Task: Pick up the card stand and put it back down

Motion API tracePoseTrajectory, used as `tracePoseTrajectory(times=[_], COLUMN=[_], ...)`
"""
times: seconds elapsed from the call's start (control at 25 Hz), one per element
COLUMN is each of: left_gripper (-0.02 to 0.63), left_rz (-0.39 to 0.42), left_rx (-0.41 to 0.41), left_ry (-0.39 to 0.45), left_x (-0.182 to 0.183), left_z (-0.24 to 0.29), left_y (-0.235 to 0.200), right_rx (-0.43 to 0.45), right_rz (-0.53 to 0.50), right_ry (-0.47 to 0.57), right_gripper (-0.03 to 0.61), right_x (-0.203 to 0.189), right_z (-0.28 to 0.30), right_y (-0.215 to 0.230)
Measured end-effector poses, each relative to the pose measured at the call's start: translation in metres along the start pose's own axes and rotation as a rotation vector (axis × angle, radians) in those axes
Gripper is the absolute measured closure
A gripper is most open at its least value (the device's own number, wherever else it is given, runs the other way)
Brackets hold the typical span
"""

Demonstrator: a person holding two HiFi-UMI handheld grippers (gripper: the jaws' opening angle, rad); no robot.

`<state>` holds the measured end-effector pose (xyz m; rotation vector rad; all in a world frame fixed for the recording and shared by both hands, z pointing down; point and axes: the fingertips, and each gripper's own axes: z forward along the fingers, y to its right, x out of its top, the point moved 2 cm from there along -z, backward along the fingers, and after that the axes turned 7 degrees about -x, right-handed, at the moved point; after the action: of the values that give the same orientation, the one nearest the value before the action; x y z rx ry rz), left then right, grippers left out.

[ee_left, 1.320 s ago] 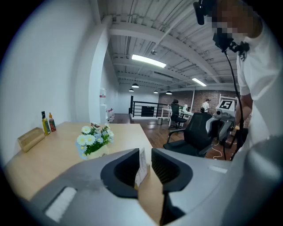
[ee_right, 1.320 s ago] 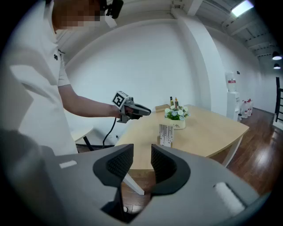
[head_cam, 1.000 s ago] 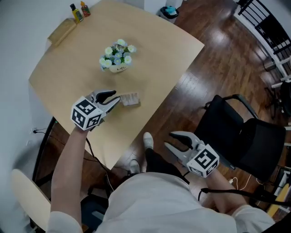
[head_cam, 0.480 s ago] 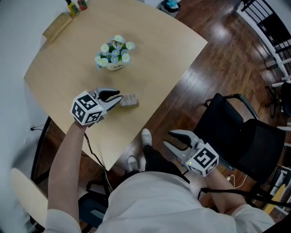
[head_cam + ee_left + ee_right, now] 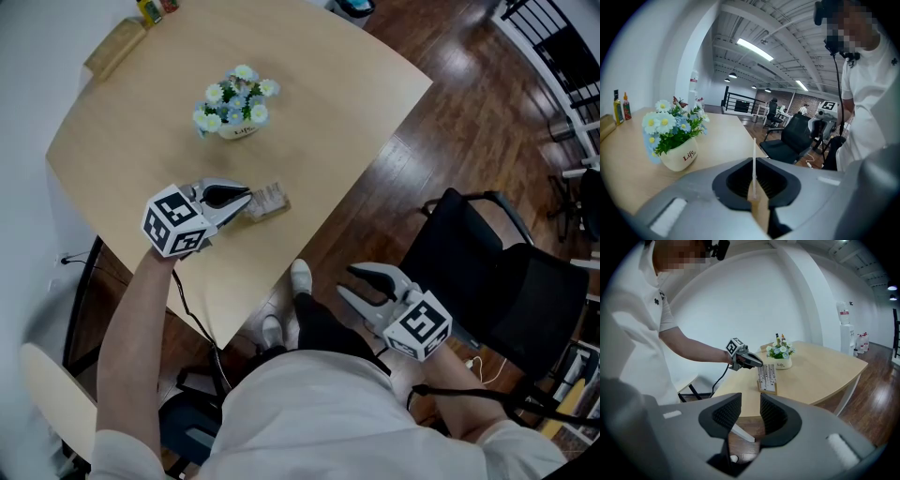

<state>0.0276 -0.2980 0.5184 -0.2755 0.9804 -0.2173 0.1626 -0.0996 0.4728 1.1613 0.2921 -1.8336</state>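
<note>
The card stand (image 5: pixel 266 200), a white printed card upright in a small wooden base, rests on the round wooden table (image 5: pixel 319 84). My left gripper (image 5: pixel 246 201) reaches it from the left; its jaws have just been closing and now pinch the stand. In the left gripper view the card stand (image 5: pixel 754 187) shows edge-on between the dark pads (image 5: pixel 783 185) of the left gripper (image 5: pixel 756 190). My right gripper (image 5: pixel 362 284) hangs open off the table over the floor, holding nothing. In its own view the right gripper (image 5: pixel 750 411) faces the card stand (image 5: pixel 767 377) from afar.
A white pot of flowers (image 5: pixel 234 105) stands just beyond the stand. Small bottles (image 5: pixel 150 7) and a wooden block (image 5: pixel 114 47) sit at the table's far left edge. A black office chair (image 5: pixel 487 272) is beside my right gripper, a pale chair (image 5: pixel 56 394) at lower left.
The left gripper's jaws, wide apart around the stand's left end a second ago, have closed onto it. The right gripper has barely shifted.
</note>
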Motion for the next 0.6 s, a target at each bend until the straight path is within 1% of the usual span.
tracePoseTrajectory(times=[0.24,0.6], left_gripper=[0.595,0.595], left_rz=[0.011,0.026], left_rx=[-0.007,-0.003], left_ry=[0.000,0.022], left_x=[0.0010,0.0096], left_z=[0.0030,-0.0057], left_y=[0.0043,0.0082], right_rx=[0.003,0.003], right_rz=[0.001,0.001], right_ry=[0.001,0.004], right_gripper=[0.448,0.448], right_x=[-0.0012,-0.0026], right_z=[0.0014,0.0015], right_y=[-0.0009,-0.0070])
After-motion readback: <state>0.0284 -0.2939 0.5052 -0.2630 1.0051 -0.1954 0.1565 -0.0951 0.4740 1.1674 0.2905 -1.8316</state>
